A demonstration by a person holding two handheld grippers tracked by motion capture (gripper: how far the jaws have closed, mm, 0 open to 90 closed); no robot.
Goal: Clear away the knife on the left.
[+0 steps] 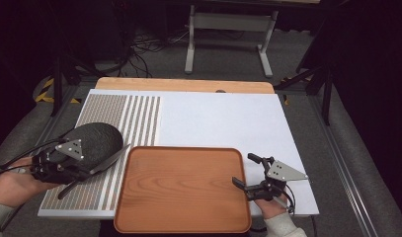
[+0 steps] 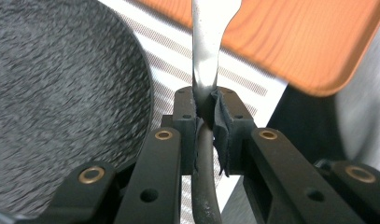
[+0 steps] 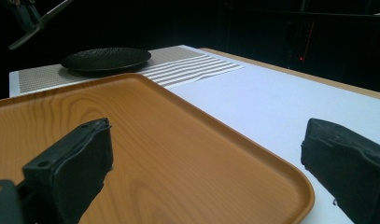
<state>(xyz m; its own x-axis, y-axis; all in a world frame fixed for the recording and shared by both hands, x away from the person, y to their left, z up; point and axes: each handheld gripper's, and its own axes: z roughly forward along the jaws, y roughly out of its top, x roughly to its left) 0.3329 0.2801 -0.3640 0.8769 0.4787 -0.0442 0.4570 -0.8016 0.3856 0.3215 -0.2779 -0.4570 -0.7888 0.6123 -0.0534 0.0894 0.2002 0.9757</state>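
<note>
A table knife (image 1: 107, 162) with a dark handle and silver blade (image 2: 205, 46) is clamped in my left gripper (image 1: 85, 173), which is shut on it where handle meets blade (image 2: 206, 107). It hangs above the striped mat (image 1: 139, 118), its tip pointing toward the wooden tray (image 1: 183, 187). A black textured plate (image 1: 97, 136) lies just behind it, at the left (image 2: 61, 93) in the left gripper view. My right gripper (image 1: 245, 170) stands open at the tray's right edge, with nothing between its pads (image 3: 80, 158). Far off, the right gripper view catches the knife (image 3: 36, 23) and plate (image 3: 106, 58).
The tray (image 3: 131, 140) overhangs the near edge of the white board (image 1: 223, 118). A wooden table edge (image 1: 183, 85) runs behind the board. Metal frame legs (image 1: 191, 39) and cables stand on the floor beyond.
</note>
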